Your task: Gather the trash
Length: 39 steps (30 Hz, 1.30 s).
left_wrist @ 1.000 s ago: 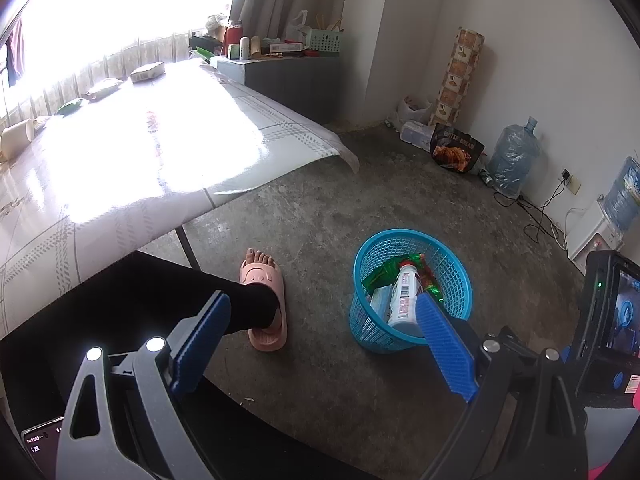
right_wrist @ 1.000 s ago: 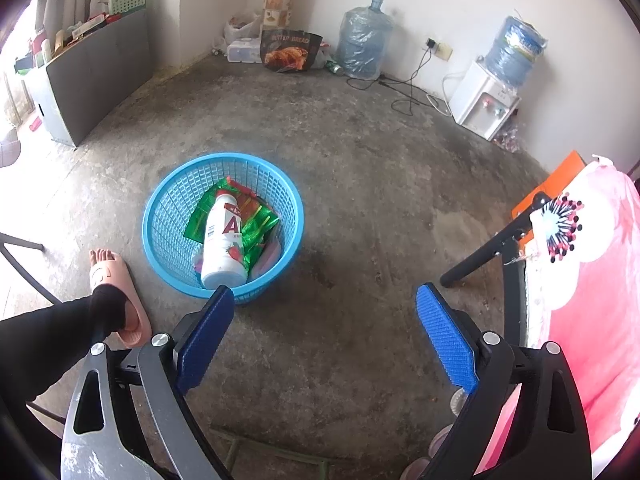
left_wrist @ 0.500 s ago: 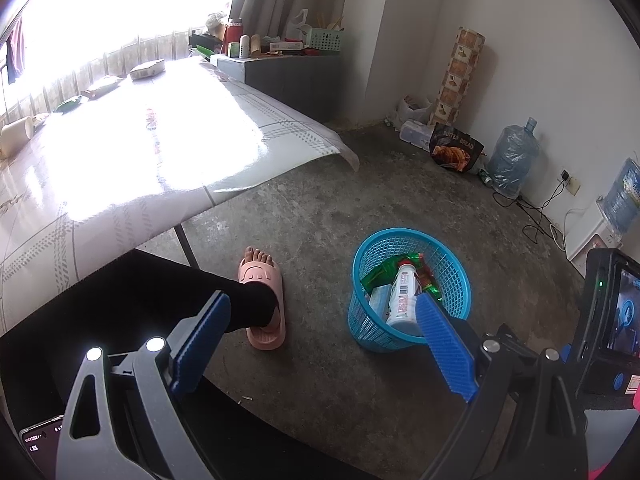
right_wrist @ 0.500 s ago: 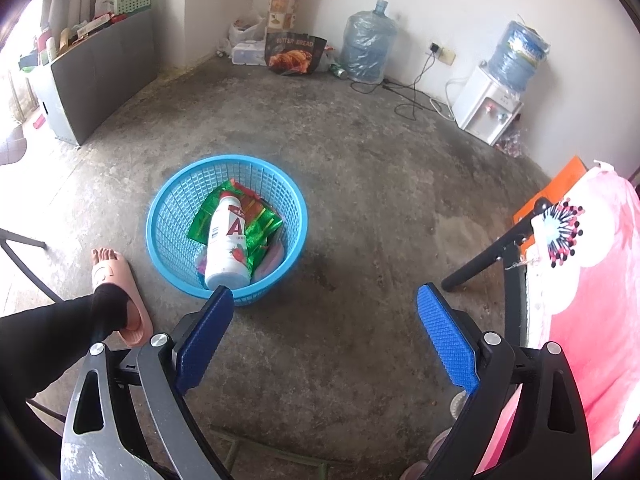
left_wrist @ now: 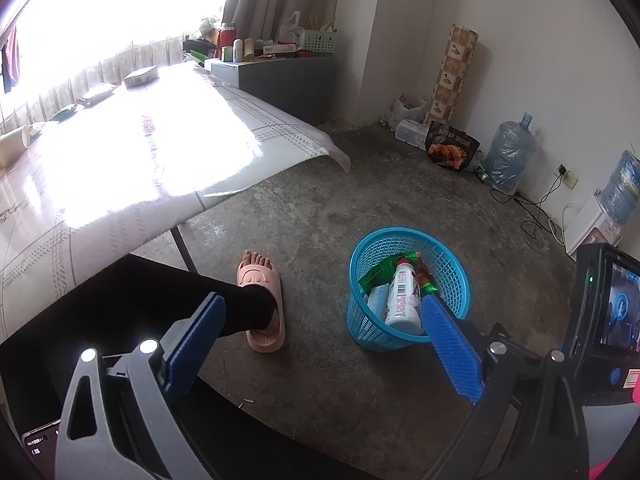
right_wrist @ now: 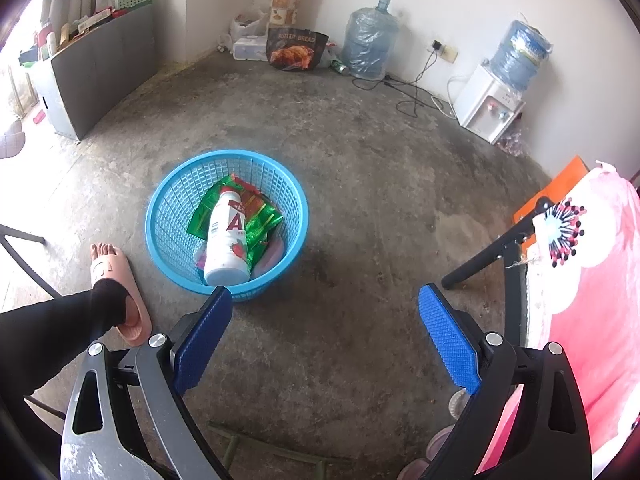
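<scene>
A blue plastic basket (right_wrist: 160, 236) stands on the concrete floor; it also shows in the left wrist view (left_wrist: 360, 320). In it lie a white bottle (right_wrist: 226, 238) with a red letter, also in the left wrist view (left_wrist: 404, 296), and green wrappers (right_wrist: 262, 222). My left gripper (left_wrist: 320, 344) is open and empty, held above the floor to the left of the basket. My right gripper (right_wrist: 324, 336) is open and empty, above the floor in front of the basket. Several packets (left_wrist: 138, 76) lie at the far edge of the table (left_wrist: 120, 168).
The person's leg and pink slipper (left_wrist: 264, 308) are beside the basket. A grey cabinet (left_wrist: 288, 80), water jugs (right_wrist: 370, 42), a dispenser (right_wrist: 490, 106), cables and a bread bag (right_wrist: 296, 50) line the walls. A pink cloth on a stand (right_wrist: 580, 280) is at right.
Both grippers drifted slightly; the basket sits a little lower and more to the right in the right wrist view. Nothing was taken or let go.
</scene>
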Available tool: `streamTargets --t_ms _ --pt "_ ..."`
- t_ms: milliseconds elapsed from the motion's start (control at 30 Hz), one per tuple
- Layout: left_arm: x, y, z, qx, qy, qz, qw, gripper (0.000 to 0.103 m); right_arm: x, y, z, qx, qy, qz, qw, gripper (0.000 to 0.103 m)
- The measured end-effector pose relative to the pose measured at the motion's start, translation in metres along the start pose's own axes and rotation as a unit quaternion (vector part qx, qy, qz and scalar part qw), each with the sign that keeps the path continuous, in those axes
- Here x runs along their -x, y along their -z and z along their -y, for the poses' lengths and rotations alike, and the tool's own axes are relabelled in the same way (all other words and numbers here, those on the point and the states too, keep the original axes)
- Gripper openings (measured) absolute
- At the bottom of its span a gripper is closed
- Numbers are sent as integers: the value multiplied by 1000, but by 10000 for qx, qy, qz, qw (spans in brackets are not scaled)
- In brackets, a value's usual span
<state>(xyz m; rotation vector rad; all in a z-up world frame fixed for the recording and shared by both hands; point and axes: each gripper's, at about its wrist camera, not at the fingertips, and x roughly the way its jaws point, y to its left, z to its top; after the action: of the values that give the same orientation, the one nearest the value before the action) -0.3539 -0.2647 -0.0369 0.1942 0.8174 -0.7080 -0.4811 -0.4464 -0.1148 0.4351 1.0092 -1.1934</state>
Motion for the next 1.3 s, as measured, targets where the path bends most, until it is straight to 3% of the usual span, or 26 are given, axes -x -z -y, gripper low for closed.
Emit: streamTargets --t_ms 1300 --pt "-7 -3 -9 149 -74 -164 9997 96 -16 0 3 -11 -66 -314 9995 91"
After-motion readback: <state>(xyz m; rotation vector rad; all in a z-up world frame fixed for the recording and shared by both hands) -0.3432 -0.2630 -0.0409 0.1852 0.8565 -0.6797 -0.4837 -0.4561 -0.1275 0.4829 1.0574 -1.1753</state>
